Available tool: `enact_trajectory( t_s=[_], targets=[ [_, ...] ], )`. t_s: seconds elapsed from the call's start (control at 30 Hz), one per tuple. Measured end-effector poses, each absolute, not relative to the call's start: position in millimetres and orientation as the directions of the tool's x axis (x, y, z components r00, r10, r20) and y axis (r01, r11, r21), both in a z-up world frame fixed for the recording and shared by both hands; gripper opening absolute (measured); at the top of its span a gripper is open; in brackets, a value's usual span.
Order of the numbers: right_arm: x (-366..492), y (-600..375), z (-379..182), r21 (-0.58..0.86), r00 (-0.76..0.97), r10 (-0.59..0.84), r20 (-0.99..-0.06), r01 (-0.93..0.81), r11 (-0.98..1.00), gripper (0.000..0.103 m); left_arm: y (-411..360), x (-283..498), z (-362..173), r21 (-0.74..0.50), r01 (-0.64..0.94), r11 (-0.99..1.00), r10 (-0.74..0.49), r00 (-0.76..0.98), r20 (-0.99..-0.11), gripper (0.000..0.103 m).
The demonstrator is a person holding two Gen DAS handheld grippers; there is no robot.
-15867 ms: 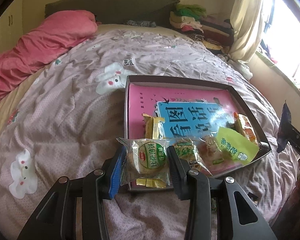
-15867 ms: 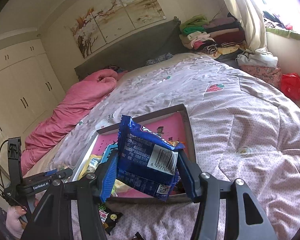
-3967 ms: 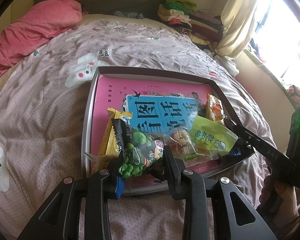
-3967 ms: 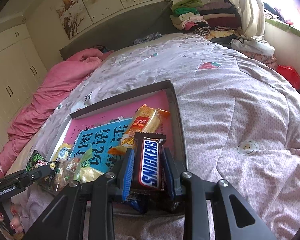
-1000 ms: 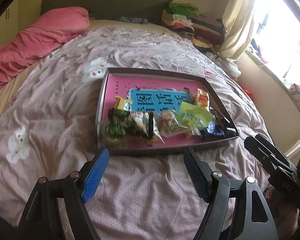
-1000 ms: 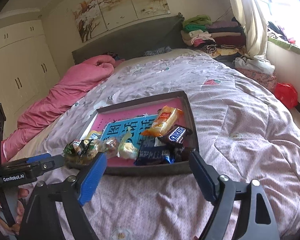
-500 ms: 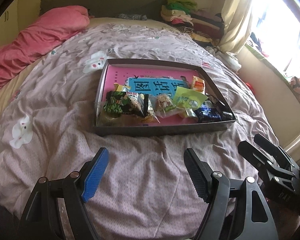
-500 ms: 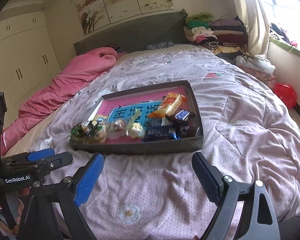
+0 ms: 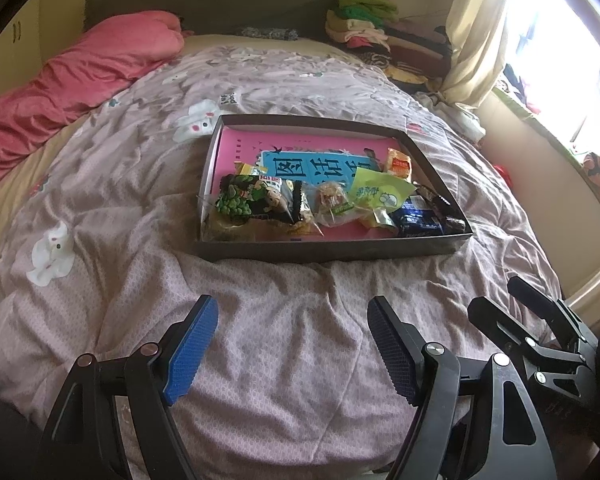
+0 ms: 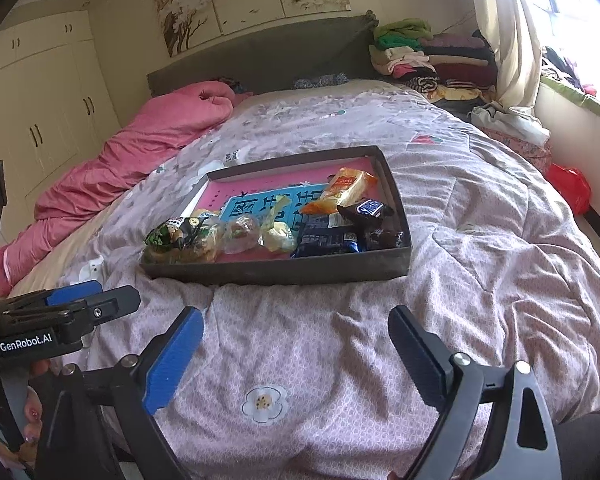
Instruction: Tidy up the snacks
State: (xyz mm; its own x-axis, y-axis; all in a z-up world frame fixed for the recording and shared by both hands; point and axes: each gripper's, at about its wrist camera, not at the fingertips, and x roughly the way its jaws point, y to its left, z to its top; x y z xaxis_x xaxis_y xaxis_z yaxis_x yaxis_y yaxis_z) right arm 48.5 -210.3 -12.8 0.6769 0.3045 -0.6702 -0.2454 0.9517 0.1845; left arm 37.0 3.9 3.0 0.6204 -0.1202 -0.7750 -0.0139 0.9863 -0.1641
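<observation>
A dark shallow box [image 9: 332, 250] with a pink lining lies on the bed and also shows in the right wrist view [image 10: 276, 270]. Several snacks lie along its near side: a green pea packet [image 9: 252, 198], a lime-green packet [image 9: 378, 192], a dark blue packet [image 10: 326, 238], a Snickers bar [image 10: 368, 208] and an orange packet [image 10: 346, 188]. My left gripper [image 9: 292, 344] is open and empty, held back from the box over the quilt. My right gripper [image 10: 296, 356] is open and empty, likewise in front of the box.
A pink duvet [image 9: 72, 80] lies bunched along the bed's left side. Folded clothes [image 10: 428, 60] are stacked at the headboard's right, by a curtain [image 9: 484, 32] and window. A wardrobe [image 10: 40, 92] stands at the left. The pink patterned quilt [image 9: 280, 360] covers the bed.
Both grippers have drawn back from the box, which now looks farther away. Both stay open and empty; the snacks in the box have not moved.
</observation>
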Motion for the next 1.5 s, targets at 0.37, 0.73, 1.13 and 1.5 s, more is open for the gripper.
enact_trajectory(
  t_s=[0.37,0.73,1.13,1.5],
  targets=[
    [49.9,-212.8,-16.8,0.190,0.670,0.299,-0.679,-0.233,0.954,0.095,2.6,36.4,2.0,-0.163,-0.011,0.987,-0.122,0.612,-0.781,0.078],
    [50.6,-213.9,-16.2,0.187,0.675,0.294,-0.677,-0.228,0.956,0.095,4.5,38.0,4.0,-0.149,-0.021,0.989,-0.104,0.617,-0.780,0.078],
    [51.4,-214.1,-16.2,0.187,0.673,0.293,-0.680,-0.227,0.956,0.096,6.4,37.9,6.1,-0.148,-0.025,0.989,-0.100,0.629,-0.771,0.078],
    [50.8,-216.5,-16.8,0.182,0.674,0.286,-0.682,-0.221,0.958,0.096,6.5,37.9,5.9,-0.146,-0.024,0.989,-0.099,0.627,-0.773,0.078]
  ],
)
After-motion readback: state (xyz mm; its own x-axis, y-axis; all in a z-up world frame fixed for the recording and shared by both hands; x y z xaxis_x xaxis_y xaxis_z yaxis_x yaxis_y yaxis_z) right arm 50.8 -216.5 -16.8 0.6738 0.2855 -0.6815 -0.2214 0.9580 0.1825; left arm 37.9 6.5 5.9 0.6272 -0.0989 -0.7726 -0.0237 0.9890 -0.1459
